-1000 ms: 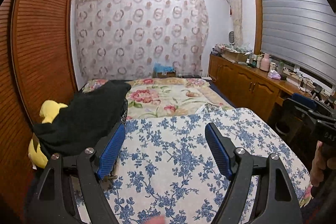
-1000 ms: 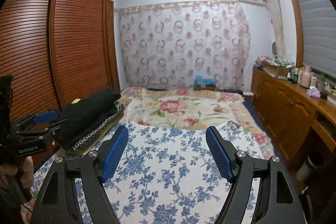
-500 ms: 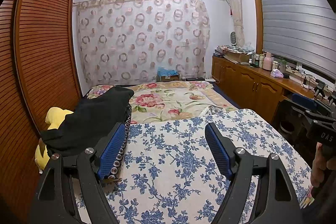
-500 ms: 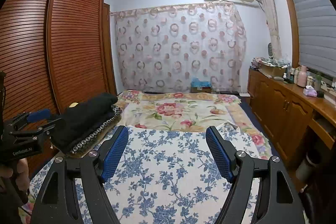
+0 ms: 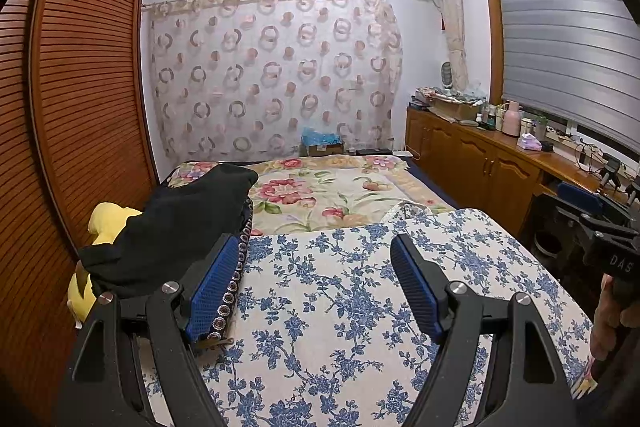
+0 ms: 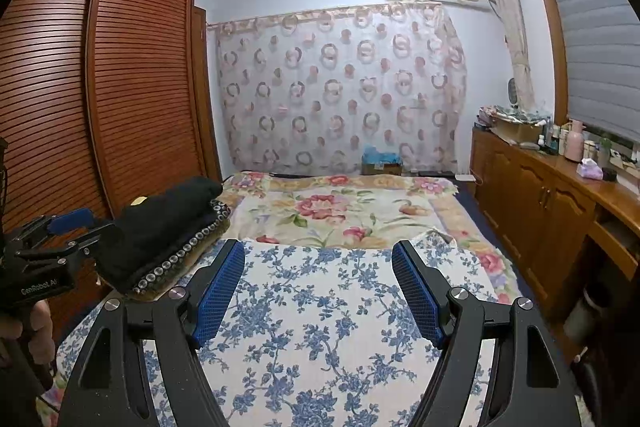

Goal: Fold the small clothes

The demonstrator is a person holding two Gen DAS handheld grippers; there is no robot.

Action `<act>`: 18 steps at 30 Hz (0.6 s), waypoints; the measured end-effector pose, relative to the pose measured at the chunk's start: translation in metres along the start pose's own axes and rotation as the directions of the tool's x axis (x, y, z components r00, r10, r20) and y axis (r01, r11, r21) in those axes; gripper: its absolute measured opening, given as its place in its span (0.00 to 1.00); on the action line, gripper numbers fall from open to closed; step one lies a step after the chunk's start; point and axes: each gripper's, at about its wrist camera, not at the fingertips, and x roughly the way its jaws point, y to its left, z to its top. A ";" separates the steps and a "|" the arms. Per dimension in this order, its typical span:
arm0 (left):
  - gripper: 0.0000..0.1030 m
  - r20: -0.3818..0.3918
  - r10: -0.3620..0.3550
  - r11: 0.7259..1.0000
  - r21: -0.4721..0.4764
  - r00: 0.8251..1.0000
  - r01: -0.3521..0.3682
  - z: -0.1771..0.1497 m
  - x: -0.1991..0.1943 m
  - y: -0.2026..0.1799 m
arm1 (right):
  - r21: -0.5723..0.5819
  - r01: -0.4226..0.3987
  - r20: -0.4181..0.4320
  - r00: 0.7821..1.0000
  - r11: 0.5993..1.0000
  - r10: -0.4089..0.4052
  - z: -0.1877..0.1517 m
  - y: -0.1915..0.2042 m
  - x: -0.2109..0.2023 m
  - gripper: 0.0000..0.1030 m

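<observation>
Both cameras tilted up since earlier frames; more ceiling shows. Left gripper (image 5: 312, 291) and right gripper (image 6: 318, 293) spread wide, holding nothing, hovering over blue-flowered bedspread (image 5: 344, 307). Black garment (image 5: 176, 227) heaped at left bed edge, atop yellow plush (image 5: 106, 223); whether folded, unclear.

Left gripper (image 5: 314, 285) agape above blue-flowered cloth (image 5: 352, 307)

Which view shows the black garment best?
The left wrist view: the black garment lies close and large, draped over something yellow. The right wrist view shows it smaller, from the side, atop a studded dark edge; the yellow is nearly hidden.
</observation>
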 end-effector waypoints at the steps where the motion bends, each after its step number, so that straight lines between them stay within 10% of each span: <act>1: 0.77 0.000 0.000 1.000 -0.002 1.000 0.000 -0.001 0.000 0.002 | 0.000 -0.001 0.001 1.000 1.000 0.001 -0.001 -0.001 0.000 0.76; 18: 0.77 0.001 0.003 1.000 -0.003 1.000 -0.003 -0.001 -0.001 0.005 | -0.004 -0.003 0.003 1.000 1.000 0.003 0.001 -0.011 0.001 0.76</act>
